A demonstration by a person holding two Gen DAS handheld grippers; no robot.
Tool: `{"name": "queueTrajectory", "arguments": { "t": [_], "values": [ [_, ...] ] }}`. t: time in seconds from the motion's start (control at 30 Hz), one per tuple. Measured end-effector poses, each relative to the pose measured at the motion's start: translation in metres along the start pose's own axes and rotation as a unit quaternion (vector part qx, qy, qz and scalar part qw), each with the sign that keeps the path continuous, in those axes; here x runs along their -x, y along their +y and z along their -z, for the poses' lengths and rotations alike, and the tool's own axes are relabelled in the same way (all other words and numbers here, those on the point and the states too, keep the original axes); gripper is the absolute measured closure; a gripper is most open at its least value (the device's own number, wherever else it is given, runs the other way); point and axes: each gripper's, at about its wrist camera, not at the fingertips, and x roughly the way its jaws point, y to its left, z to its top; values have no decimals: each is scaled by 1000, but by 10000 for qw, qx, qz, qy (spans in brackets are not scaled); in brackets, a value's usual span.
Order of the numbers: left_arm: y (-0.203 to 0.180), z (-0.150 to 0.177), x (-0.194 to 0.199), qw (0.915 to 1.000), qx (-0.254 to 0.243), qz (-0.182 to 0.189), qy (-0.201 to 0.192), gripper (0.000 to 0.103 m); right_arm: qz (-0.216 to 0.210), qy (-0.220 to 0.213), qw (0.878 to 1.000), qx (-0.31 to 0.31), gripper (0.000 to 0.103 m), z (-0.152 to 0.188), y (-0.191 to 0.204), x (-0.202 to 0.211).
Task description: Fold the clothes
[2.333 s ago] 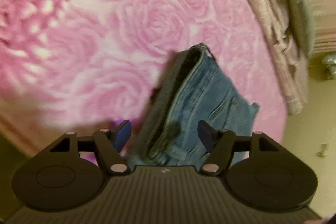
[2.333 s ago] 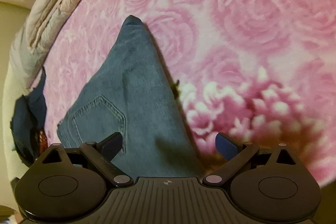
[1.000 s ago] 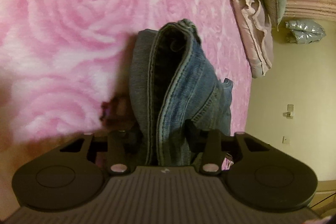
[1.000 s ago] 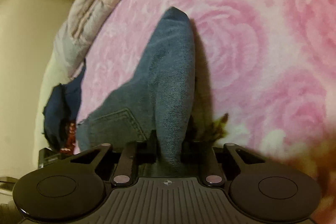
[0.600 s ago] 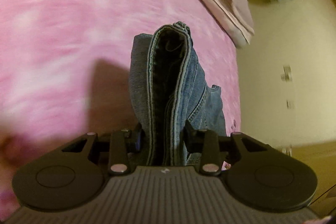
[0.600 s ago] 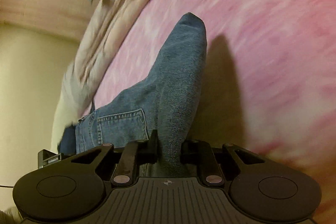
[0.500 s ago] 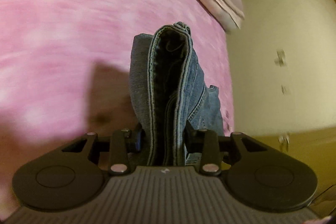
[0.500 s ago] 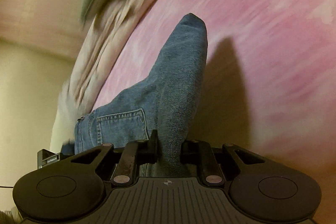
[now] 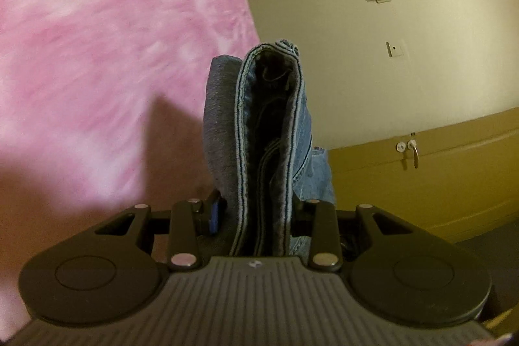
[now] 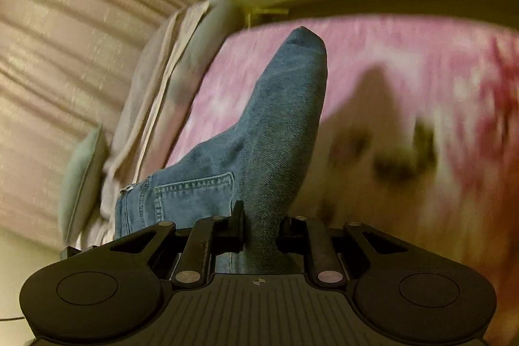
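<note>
Pink bedspread (image 9: 97,54) behind | jeans (image 9: 269,135) clamped upright in left claw (image 9: 256,213) | right claw (image 10: 259,229) grips fold

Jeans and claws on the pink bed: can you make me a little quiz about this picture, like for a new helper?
1. True or false: the left claw is clamped on the jeans.
2. What does the right claw grip? A) a pillow B) the jeans C) nothing
3. Fill in: the pink blanket lies ____ the lifted jeans.

Key:
1. True. Denim layers sit pinched between its fingers.
2. B. A fold of blue denim stands up between the fingers, with a stitched pocket beside it.
3. Behind. The jeans are held up in front of the blanket, casting a shadow on it.
</note>
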Motion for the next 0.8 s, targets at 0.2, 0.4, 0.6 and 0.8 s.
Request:
{"name": "queueTrajectory", "arguments": {
  "t": [0.2,0.4,0.6,0.8],
  "values": [
    [-14,-68,-74,9998,-185,-58,-63,72,-46,-262,9996,-59,87,-73,-28,-39],
    [5,-114,-120,9979,-96,-621,-178,67,320,-470,9984,-33,83,-115,-59,-78],
    [18,-128,-103,9936,82,-1114,-167,50,963,-796,9921,-84,66,-109,-73,-71],
    [-34,-147,-70,9738,-1043,-1922,-630,75,1568,-1485,9754,446,65,-124,-55,-39]
  ]
}}
